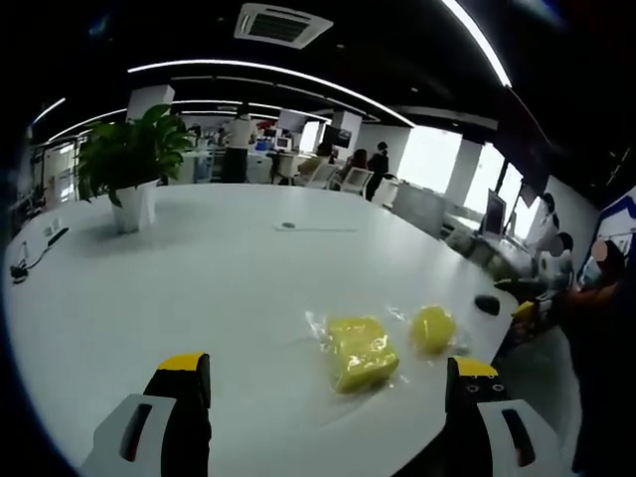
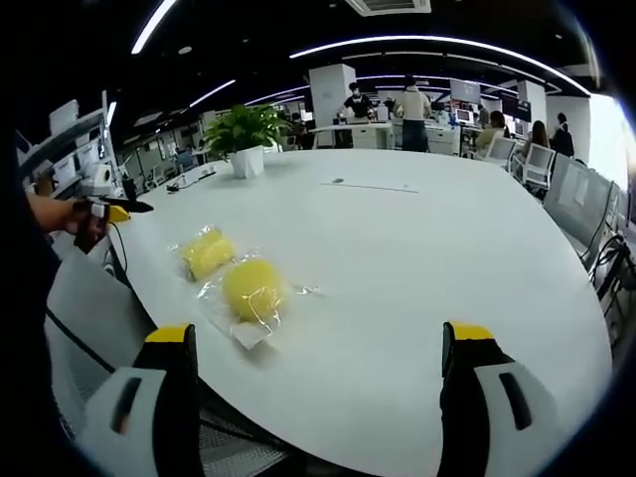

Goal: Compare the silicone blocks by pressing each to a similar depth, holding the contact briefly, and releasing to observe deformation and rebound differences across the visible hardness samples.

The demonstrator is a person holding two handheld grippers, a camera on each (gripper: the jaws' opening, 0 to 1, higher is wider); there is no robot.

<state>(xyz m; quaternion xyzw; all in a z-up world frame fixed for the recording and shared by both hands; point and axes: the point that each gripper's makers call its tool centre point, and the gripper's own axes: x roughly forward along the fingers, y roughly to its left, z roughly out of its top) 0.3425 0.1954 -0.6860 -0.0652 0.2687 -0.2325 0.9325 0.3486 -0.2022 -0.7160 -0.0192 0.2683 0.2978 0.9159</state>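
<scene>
- Left gripper [image 1: 328, 397] and right gripper [image 2: 316, 370]: jaws spread wide, holding nothing.
- Two yellow blocks, one squarish [image 1: 361, 351] and one round [image 1: 433, 328], lie bagged on the white table [image 1: 199, 278], at one o'clock in the left gripper view.
- Risk: the loose wrap may slide, skewing press depth.

Open-plan office. Large white oval table [image 1: 199, 288] with a potted plant [image 1: 134, 164] near its far end. Dark ceiling with curved LED light strips [image 1: 268, 70] and a ceiling air-conditioning vent [image 1: 281, 24]. Bright windows [image 1: 432, 159] along one side. White pillar [image 2: 330, 94], desks and office chairs [image 2: 576, 204] behind; people standing at desks.
</scene>
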